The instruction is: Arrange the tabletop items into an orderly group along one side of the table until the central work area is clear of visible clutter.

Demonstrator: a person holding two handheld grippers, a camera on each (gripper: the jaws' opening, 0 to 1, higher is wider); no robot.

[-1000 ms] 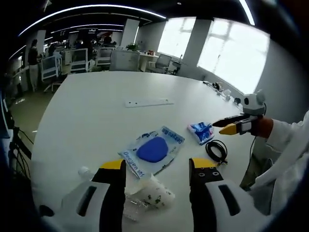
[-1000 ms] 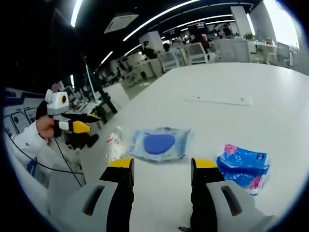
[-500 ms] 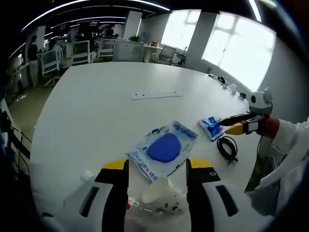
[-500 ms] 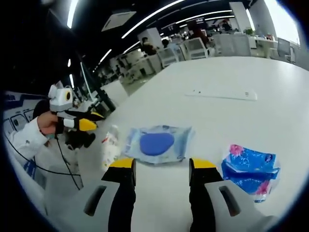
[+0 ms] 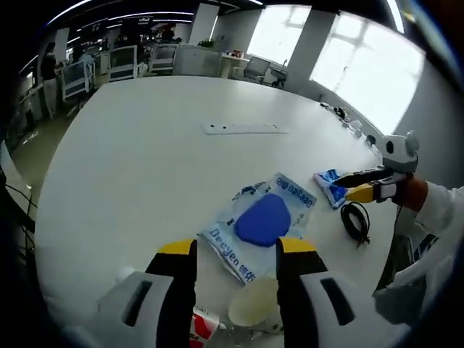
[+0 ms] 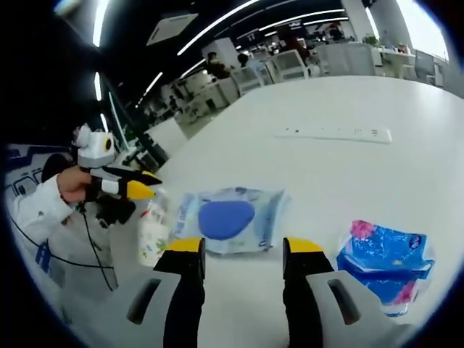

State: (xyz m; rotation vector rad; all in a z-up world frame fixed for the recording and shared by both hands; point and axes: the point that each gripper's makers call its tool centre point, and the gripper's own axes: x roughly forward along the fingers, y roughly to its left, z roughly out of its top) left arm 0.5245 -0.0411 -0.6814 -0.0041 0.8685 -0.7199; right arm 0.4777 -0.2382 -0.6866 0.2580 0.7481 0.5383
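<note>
While both grippers wait: white table [image 5: 130, 167] in office, desks far.
Left gripper [image 5: 229, 255]: jaws apart, paper cup [image 5: 254, 308] between.
Right gripper [image 6: 239, 250]: jaws apart, empty.
Wipes pack [image 5: 262, 221]: table centre.
Blue packet [image 6: 384, 264]: near right.

Our left claw [image 5: 226, 250] has two broad black jaws capped with yellow tips and set in rounded white housings, and our right claw [image 6: 242, 250] is built the same way. Seen from across the desk, each claw tapers to a black beak with a yellow point beneath a small white knobbed block, the right claw at the edge of the left gripper view and the left claw at the edge of the right gripper view. We wear a white sleeve [image 5: 444, 217], with a thin black cable [image 6: 90, 243] hanging beside it.
</note>
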